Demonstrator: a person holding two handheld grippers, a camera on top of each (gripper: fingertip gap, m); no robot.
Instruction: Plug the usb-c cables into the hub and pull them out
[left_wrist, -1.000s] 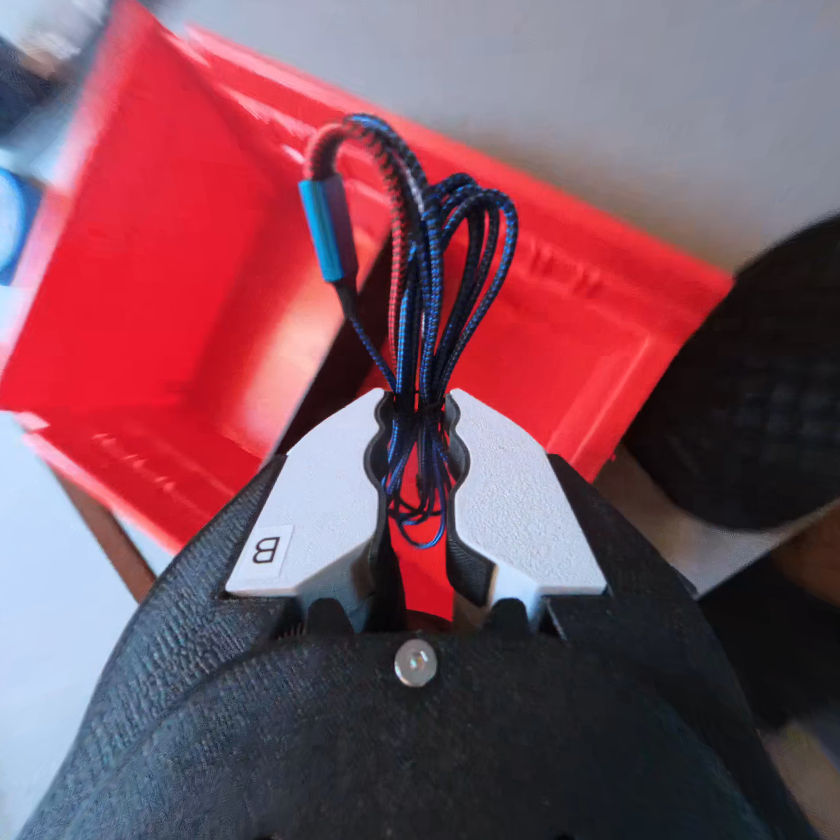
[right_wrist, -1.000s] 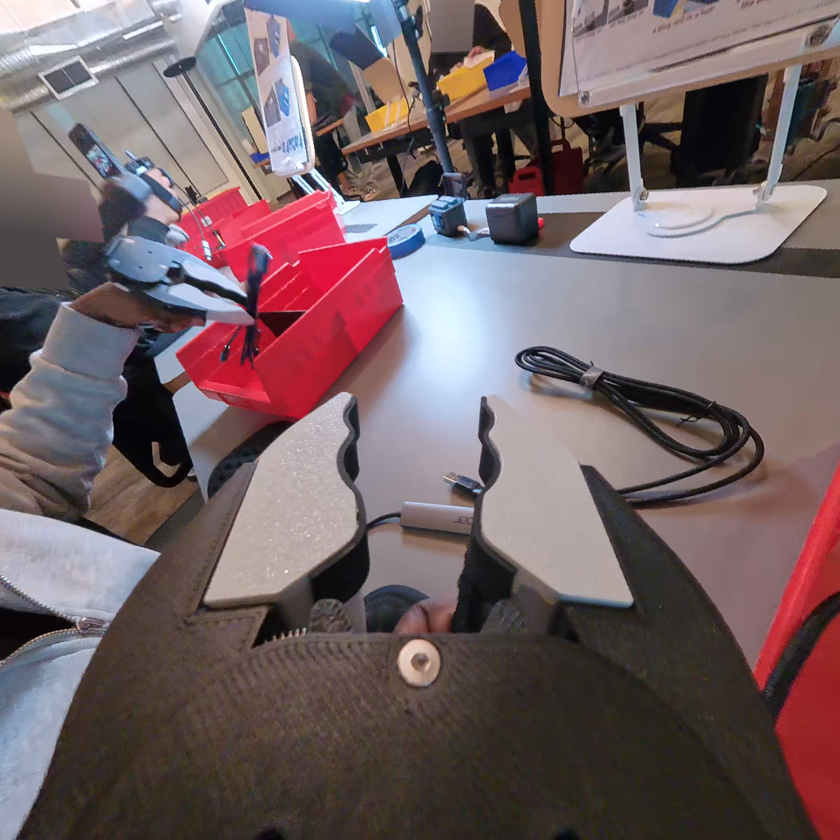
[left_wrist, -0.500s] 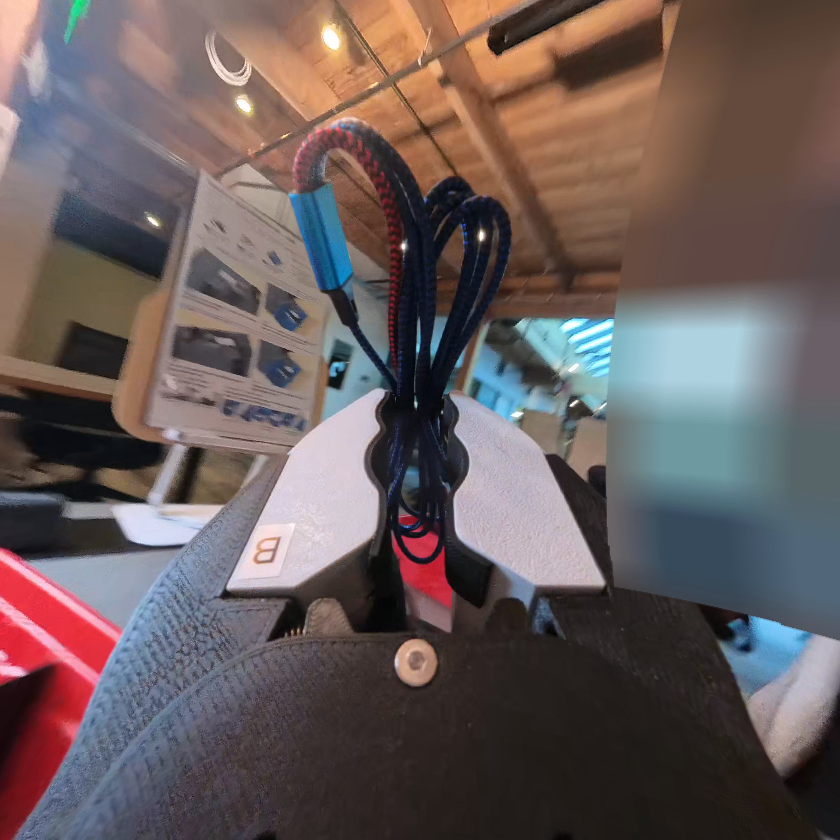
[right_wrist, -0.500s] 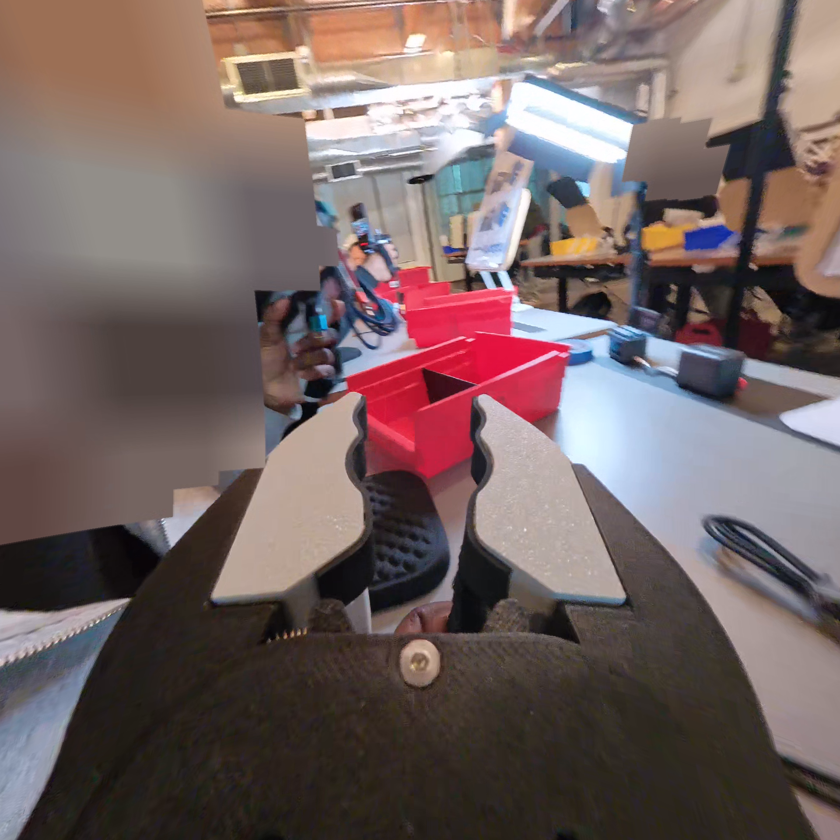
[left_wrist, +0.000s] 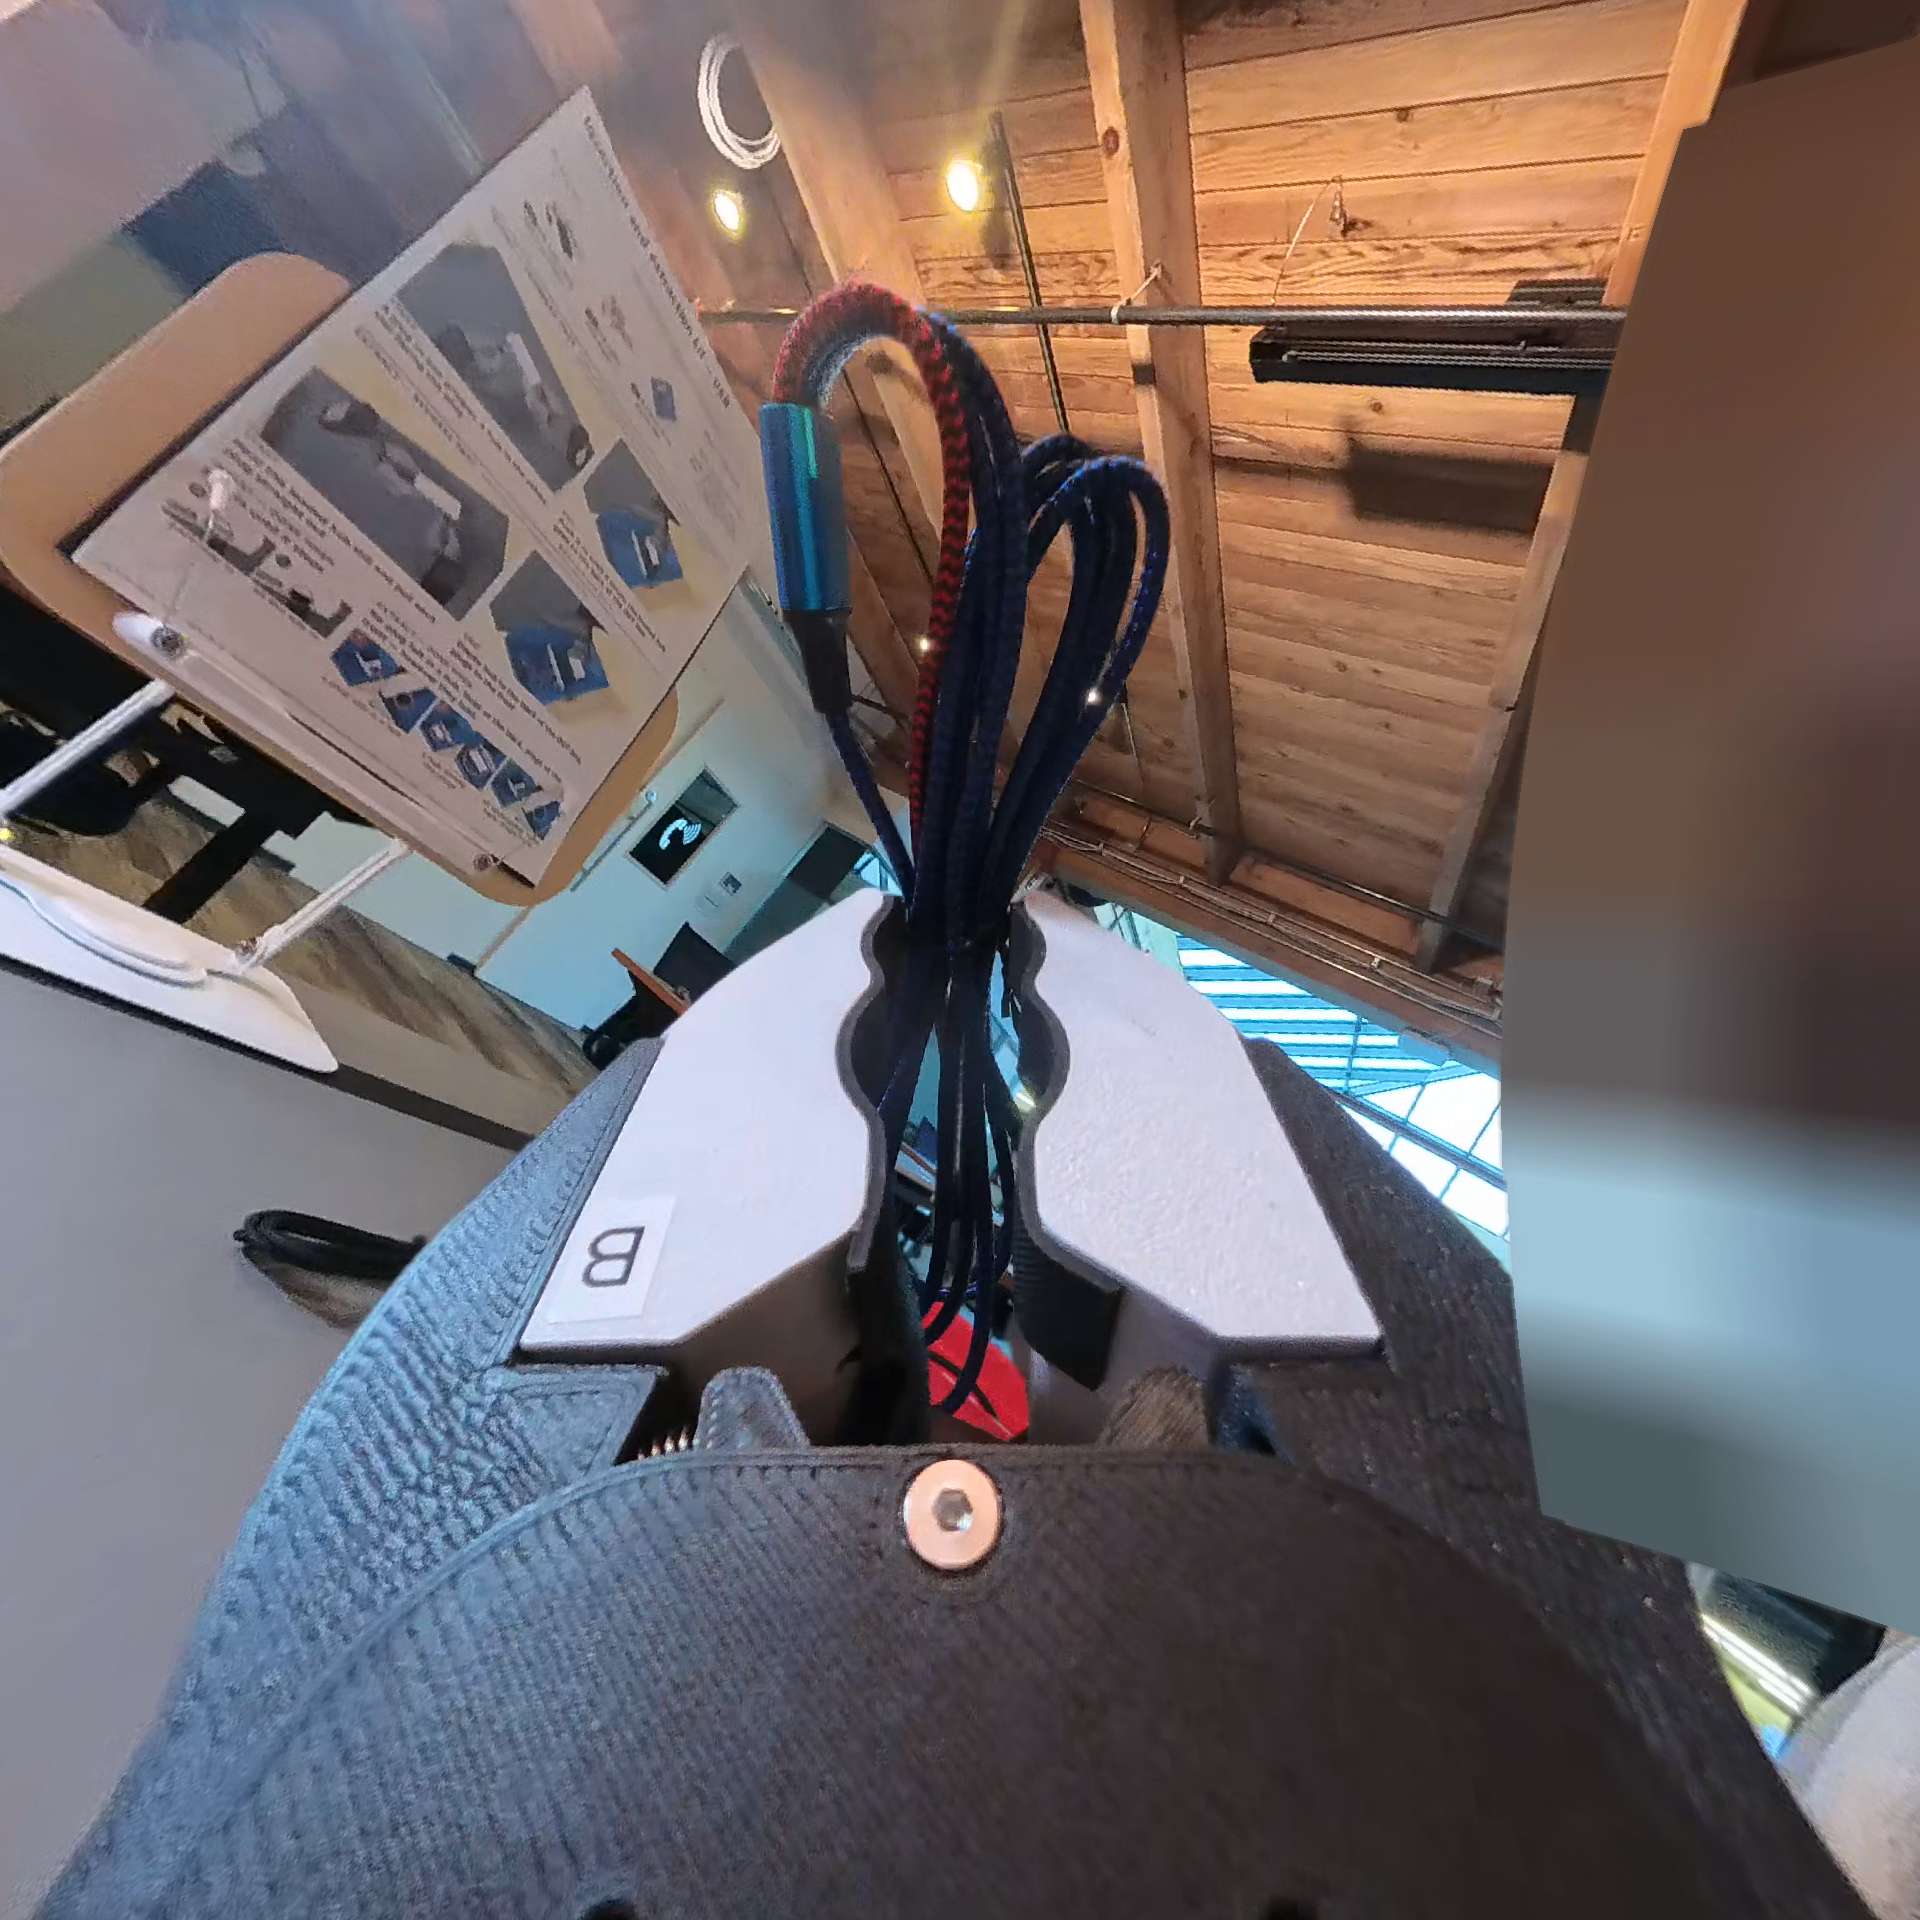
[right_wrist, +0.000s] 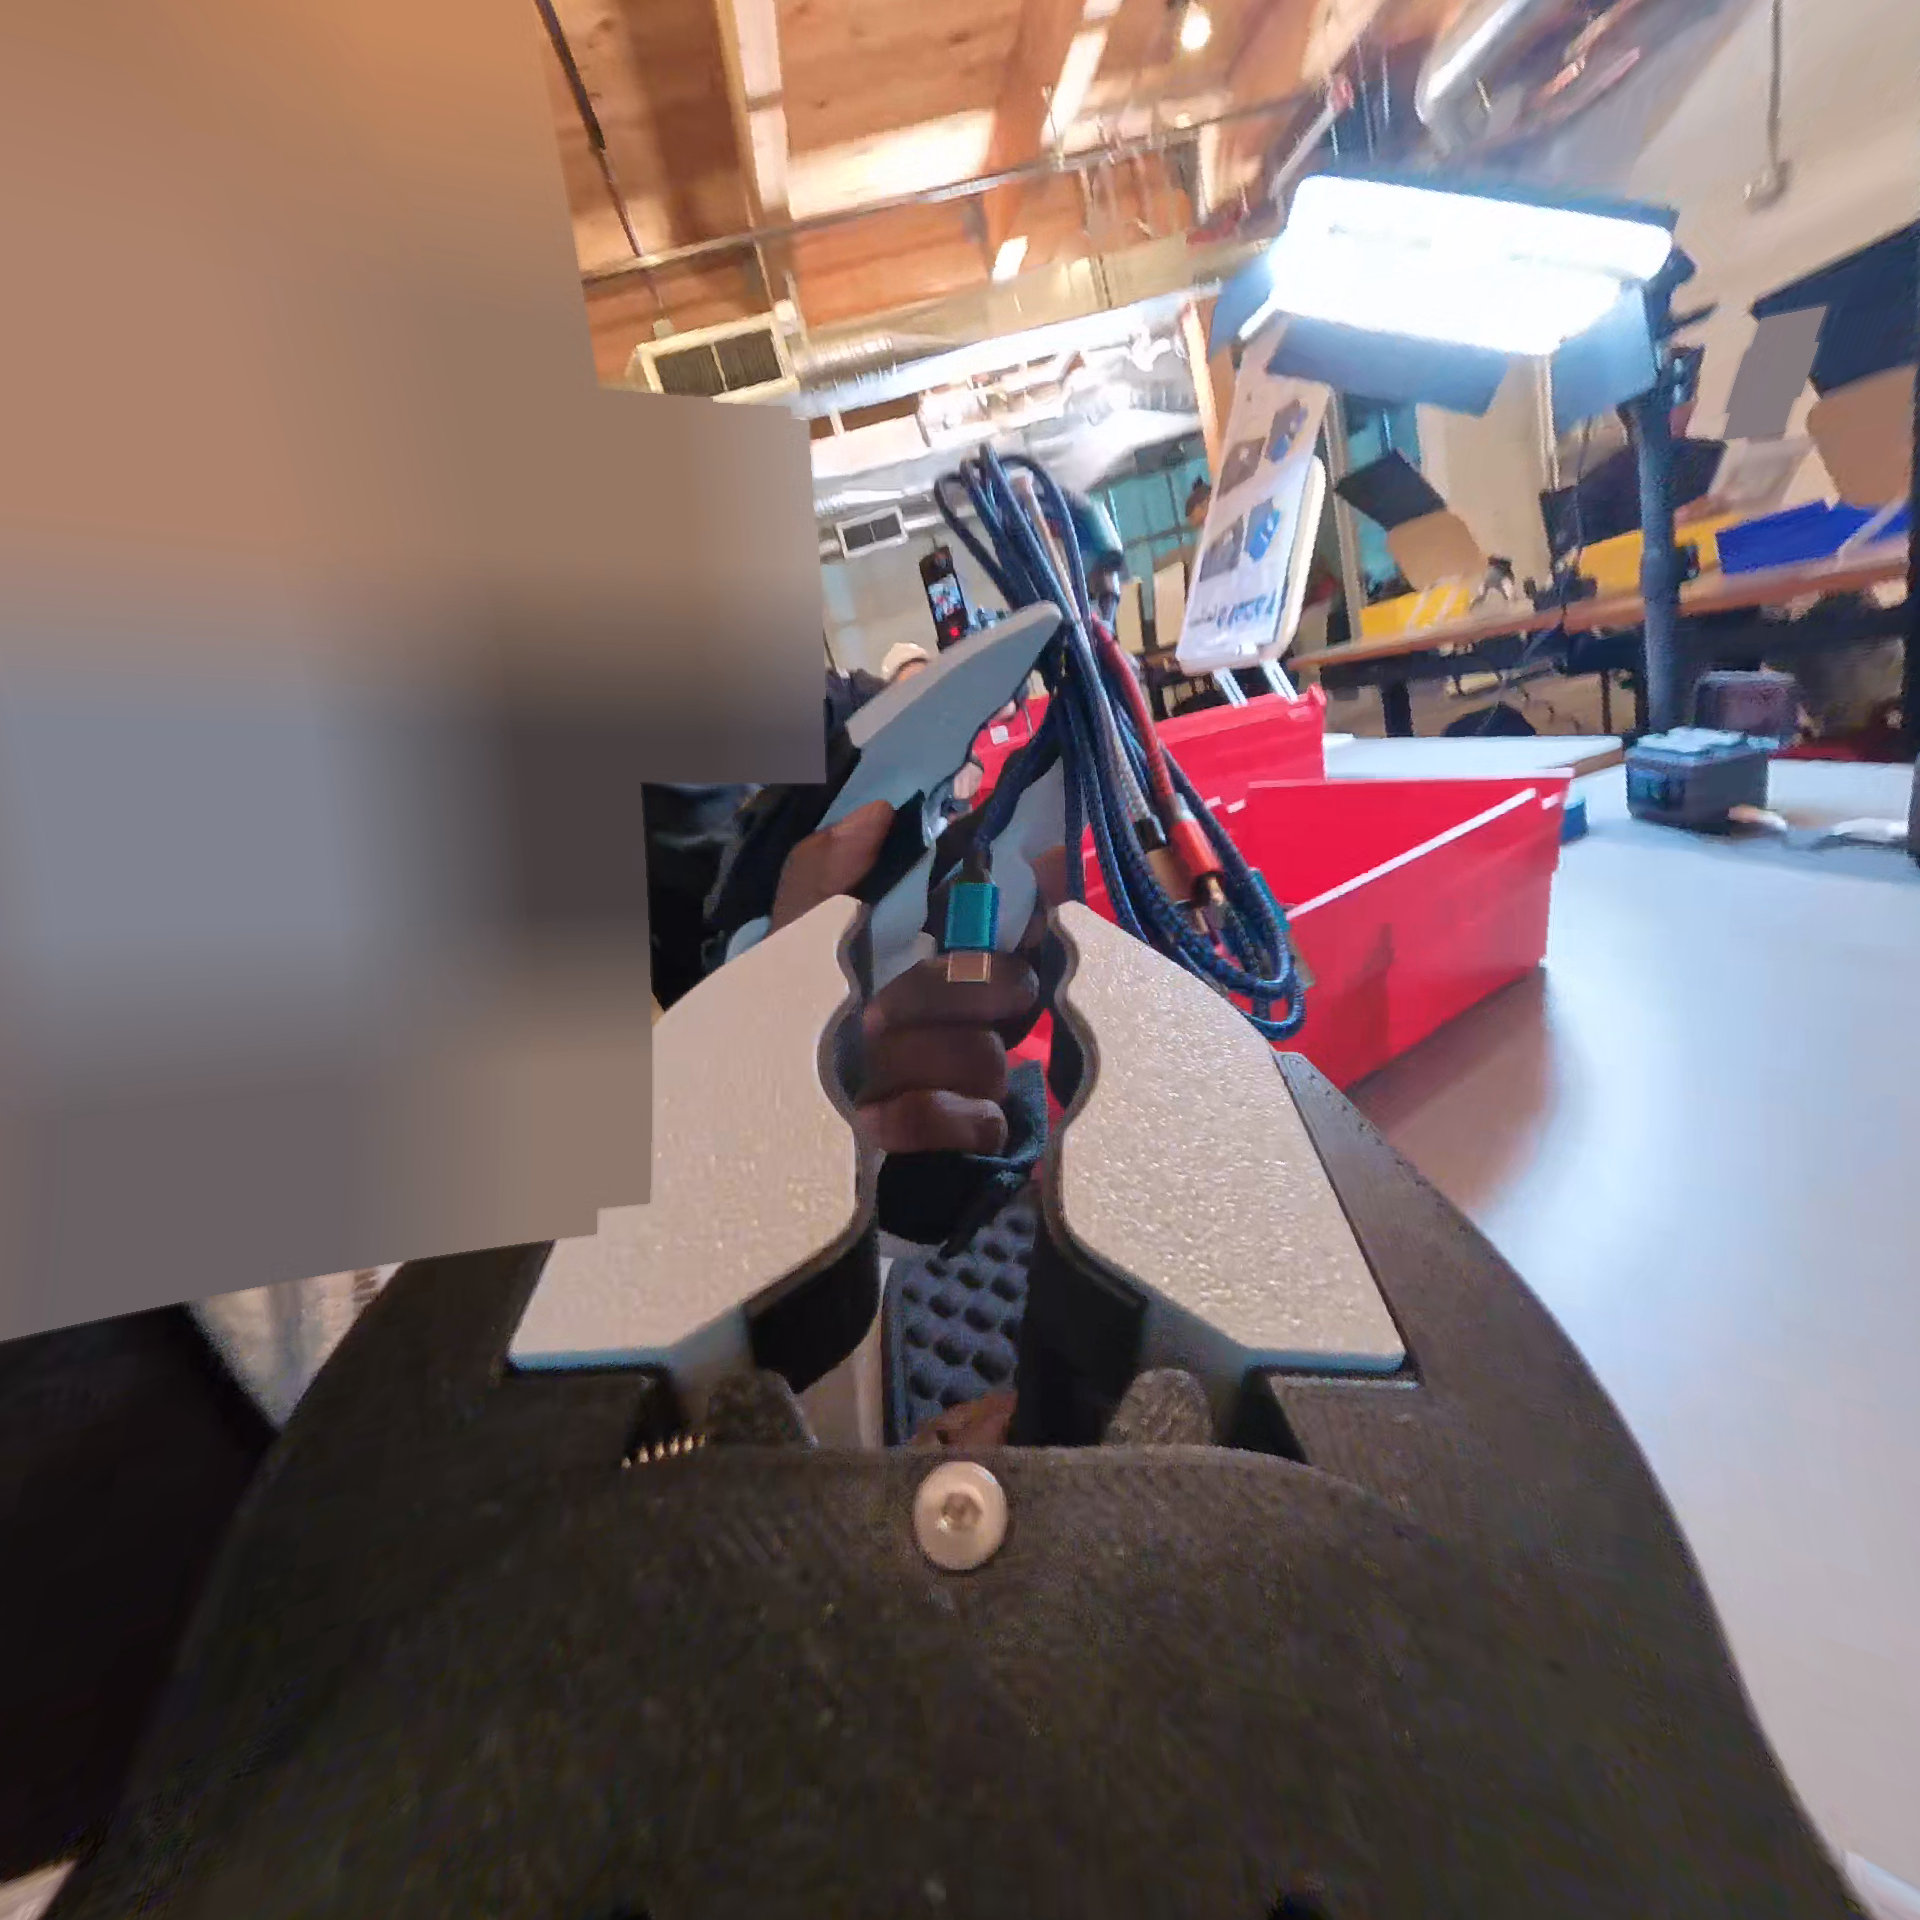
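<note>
My left gripper (left_wrist: 951, 935) is shut on a folded bundle of blue and red braided cable (left_wrist: 997, 623) and holds it up in the air, pointing towards the ceiling. A blue metal plug (left_wrist: 805, 509) hangs from the top of the bundle. In the right wrist view the left gripper (right_wrist: 1039, 686) and the bundle (right_wrist: 1132, 790) are straight ahead, held by a hand (right_wrist: 935, 1049). A teal plug (right_wrist: 971, 914) dangles just beyond the tips of my right gripper (right_wrist: 956, 935), which is open and empty. The hub is not in view.
Red bins (right_wrist: 1403, 862) stand on the grey table (right_wrist: 1714, 1039) behind the bundle. A coiled black cable (left_wrist: 312, 1242) lies on the table. A sign board on a white stand (left_wrist: 416, 499) is at the back. A black box (right_wrist: 1694, 769) sits far right. About 9 cm separates my left fingertips from my right.
My left gripper lifted the bundle from over the red bin and tilted upward. My right gripper swung left from the table until its tips face the dangling teal plug.
</note>
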